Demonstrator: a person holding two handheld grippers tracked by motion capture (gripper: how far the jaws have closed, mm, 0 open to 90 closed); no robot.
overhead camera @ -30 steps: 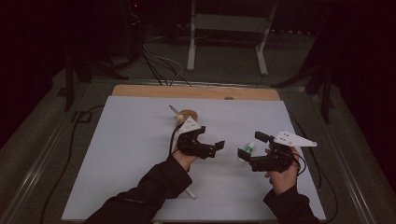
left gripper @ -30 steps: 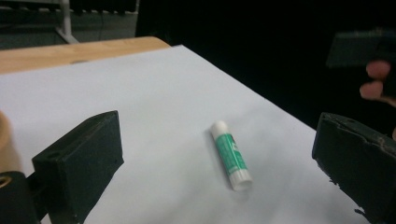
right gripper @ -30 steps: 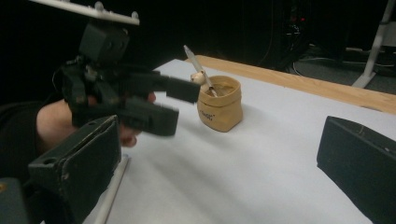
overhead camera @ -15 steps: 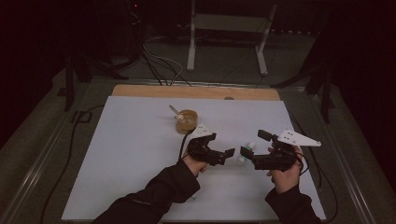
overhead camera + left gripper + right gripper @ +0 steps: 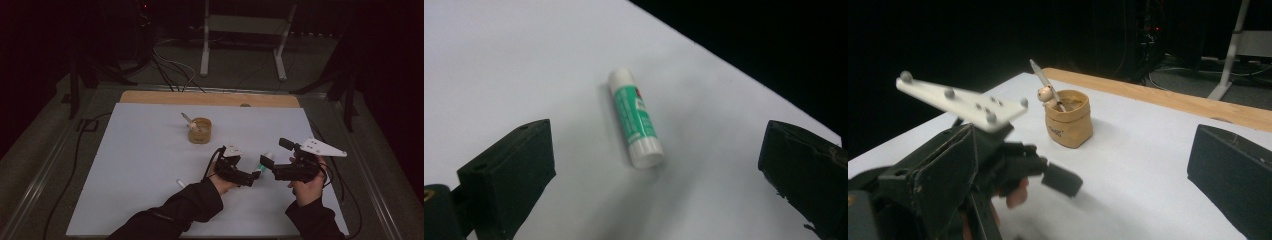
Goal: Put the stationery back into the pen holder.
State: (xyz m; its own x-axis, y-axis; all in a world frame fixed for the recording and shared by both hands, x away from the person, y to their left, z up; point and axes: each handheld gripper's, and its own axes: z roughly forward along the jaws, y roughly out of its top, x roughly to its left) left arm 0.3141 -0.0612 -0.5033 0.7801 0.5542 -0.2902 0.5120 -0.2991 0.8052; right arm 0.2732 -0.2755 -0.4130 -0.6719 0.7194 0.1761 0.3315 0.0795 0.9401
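- The glue stick (image 5: 635, 117) lies flat on the white table (image 5: 140, 165), in its right half and nearer the person's edge than the far wooden edge, between the two grippers.
- The left gripper (image 5: 248, 178) points at it from the left, its jaws spread wide with nothing between them; in the left gripper view the stick lies loose in the gap, touching neither jaw.
- The right gripper (image 5: 267, 167) sits just to the stick's right, jaws also wide apart and empty; in the high view it is hard to tell whether its tip touches the stick.
- The stick looks like a small, light, rigid plastic cylinder with a smooth green label and white ends, so it will likely roll under a nudge and slip in a weak pinch.
- The best hold, I judge, is across the green middle of the barrel, jaws square to its long axis; the white cap end may pull off.
- A tan pot (image 5: 200, 131) with a pen in it stands well apart, toward the middle of the far edge, and a small white piece (image 5: 180, 183) lies beside the left sleeve.
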